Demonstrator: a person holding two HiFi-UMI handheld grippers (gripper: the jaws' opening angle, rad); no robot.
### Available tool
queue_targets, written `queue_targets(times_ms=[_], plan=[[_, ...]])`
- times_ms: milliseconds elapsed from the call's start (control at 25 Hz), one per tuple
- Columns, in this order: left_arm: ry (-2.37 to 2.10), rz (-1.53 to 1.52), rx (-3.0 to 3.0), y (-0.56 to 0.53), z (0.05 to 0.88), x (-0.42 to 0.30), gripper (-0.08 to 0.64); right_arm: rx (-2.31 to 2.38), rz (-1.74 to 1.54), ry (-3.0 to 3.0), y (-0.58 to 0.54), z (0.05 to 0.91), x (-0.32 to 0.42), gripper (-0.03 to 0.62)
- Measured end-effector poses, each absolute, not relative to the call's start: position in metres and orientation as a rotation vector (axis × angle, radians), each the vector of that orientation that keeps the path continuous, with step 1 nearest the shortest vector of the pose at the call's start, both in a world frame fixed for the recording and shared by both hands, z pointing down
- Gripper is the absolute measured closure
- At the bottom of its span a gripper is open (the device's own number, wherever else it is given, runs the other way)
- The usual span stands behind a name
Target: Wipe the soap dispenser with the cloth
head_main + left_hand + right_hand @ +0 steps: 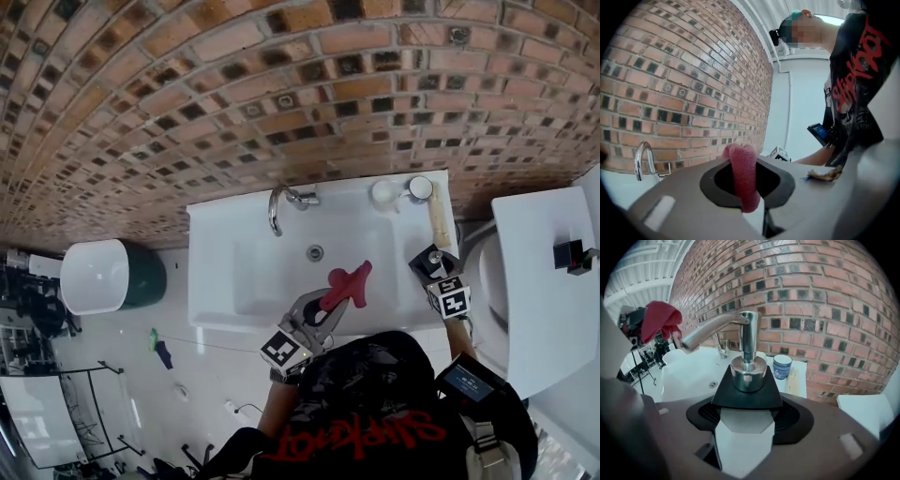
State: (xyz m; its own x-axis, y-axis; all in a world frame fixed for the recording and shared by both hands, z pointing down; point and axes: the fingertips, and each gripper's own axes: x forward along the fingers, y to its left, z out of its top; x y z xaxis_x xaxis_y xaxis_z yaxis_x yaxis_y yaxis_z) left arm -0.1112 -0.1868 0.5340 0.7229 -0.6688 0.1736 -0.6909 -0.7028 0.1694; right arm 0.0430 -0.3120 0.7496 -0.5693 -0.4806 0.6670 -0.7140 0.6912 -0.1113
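The soap dispenser (748, 380) has a white body, a black shoulder and a chrome pump with a long spout. My right gripper (744, 434) is shut on its body and holds it upright over the sink's right rim (431, 260). The red cloth (743, 176) hangs folded from my left gripper (749, 197), which is shut on it. In the head view the cloth (347, 284) sits above the front of the basin, a short way left of the dispenser. From the right gripper view the cloth (660, 320) shows at the upper left, apart from the pump spout.
The white sink (234, 262) stands against a brick wall, with a chrome faucet (279, 204) at the back. A blue-patterned cup (782, 366) and a wooden brush (438, 220) rest on its right ledge. A white fixture (534, 291) stands to the right, a white bin (94, 275) to the left.
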Motion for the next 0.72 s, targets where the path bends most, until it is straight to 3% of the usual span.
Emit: queue_targets(times_ms=[440,600,720], plan=[[-1.166,0.090,2.653,-0.177,0.537,-0.112,0.514,0.957,0.447,-2.162,-0.337,0.801,0.048,0.288],[-1.040,0.053,2.745,-0.168,0.528,-0.103,0.515,1.024,0.566,-2.159,-0.334,0.783,0.053,0.187],[-0.961,0.051,2.806,-0.164,0.525,-0.096,0.515,1.063,0.658,-2.190,-0.323,0.765,0.056,0.172]])
